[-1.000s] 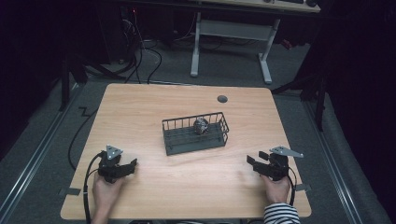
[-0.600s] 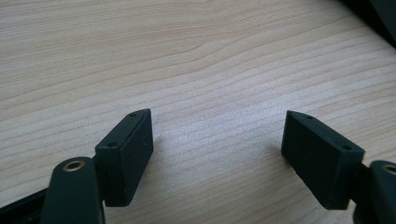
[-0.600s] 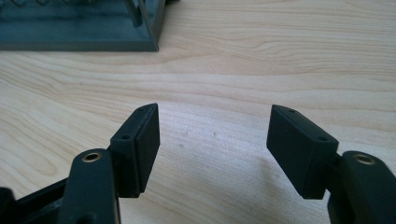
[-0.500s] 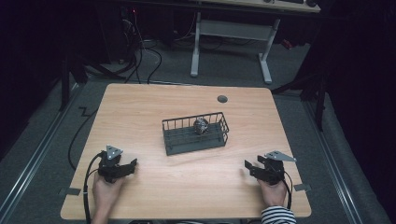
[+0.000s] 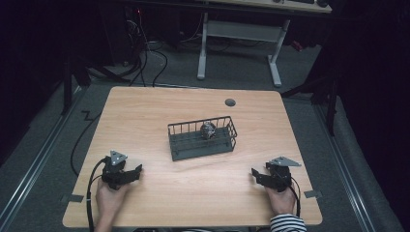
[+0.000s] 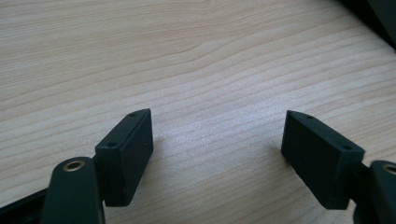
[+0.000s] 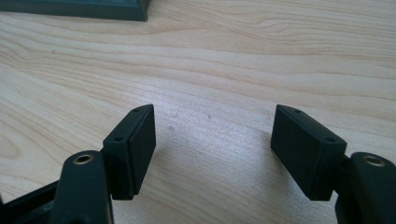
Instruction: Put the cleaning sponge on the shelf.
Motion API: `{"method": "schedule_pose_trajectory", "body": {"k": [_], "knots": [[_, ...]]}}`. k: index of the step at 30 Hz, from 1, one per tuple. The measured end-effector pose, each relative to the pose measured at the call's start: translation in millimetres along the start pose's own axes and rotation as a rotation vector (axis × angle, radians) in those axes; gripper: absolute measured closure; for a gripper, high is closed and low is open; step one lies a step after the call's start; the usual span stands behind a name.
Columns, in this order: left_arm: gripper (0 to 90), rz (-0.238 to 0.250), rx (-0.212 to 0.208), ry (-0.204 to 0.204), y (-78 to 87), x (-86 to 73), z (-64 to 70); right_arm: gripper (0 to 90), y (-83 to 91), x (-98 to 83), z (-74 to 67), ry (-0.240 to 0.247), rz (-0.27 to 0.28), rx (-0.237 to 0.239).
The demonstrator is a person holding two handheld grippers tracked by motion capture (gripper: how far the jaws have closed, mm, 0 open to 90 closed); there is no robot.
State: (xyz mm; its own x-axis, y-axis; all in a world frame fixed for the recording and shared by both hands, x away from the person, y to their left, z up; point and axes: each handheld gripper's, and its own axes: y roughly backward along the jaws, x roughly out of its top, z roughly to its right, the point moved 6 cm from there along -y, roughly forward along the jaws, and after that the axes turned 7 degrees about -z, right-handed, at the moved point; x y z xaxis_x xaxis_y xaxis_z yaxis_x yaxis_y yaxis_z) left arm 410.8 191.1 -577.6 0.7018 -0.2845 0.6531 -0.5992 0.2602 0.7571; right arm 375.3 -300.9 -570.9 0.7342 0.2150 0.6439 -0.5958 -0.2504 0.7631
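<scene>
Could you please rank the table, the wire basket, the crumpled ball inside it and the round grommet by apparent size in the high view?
1. table
2. wire basket
3. crumpled ball
4. round grommet. It looks only slightly smaller than the ball, and it lies farther from the camera, so this last pair is uncertain.

- My wooden surface (image 5: 145, 111) sits on grey floor (image 5: 43, 145) (cables (image 5: 145, 58) trail there).
- Beyond me stands a white-legged desk (image 5: 241, 34); the room is dark.

Black two-jaw tool (image 5: 258, 175), grey plate, striped sleeve (image 5: 287, 224)
</scene>
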Motion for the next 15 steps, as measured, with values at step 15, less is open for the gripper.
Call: {"method": "schedule_pose_trajectory", "body": {"k": [15], "knots": [[24.6,-0.001,-0.005,-0.004,0.0,-0.1,0.4,26.7,-1.9,-0.6,-3.3,0.055,-0.02,-0.048]]}}
